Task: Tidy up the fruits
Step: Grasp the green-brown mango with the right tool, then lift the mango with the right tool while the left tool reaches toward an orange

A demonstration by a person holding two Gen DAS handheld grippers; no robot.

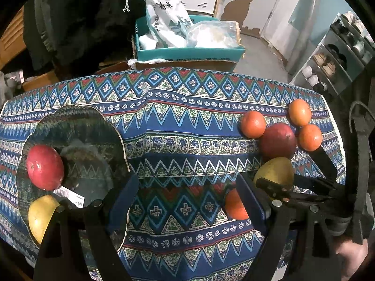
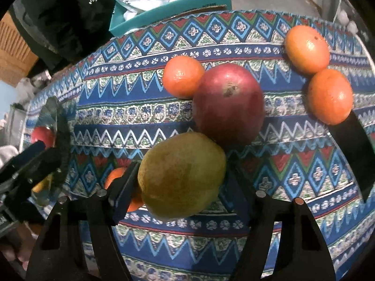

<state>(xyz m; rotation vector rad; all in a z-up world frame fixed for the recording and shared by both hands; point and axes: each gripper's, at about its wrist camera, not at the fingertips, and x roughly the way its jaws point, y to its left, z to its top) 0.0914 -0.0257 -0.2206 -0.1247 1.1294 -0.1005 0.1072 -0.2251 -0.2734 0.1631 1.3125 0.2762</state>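
Between the right gripper's (image 2: pixel 181 185) fingers sits a yellow-green mango (image 2: pixel 181 175), pads pressed on both flanks, long axis slanting up-right. Bare tablecloth (image 1: pixel 187 140) stretches left to the glass plate (image 1: pixel 112 126). Left gripper (image 1: pixel 187 201) is spread, empty.

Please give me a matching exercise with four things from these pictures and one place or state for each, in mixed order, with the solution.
Things:
1. yellow-green mango
2. red mango
3. left gripper
4. dark red mango

Places or states:
A. on the glass plate
B. between the right gripper fingers
C. open, nothing between its fingers
D. on the cloth, touching an orange

Pairs: 1-B, 2-A, 3-C, 4-D
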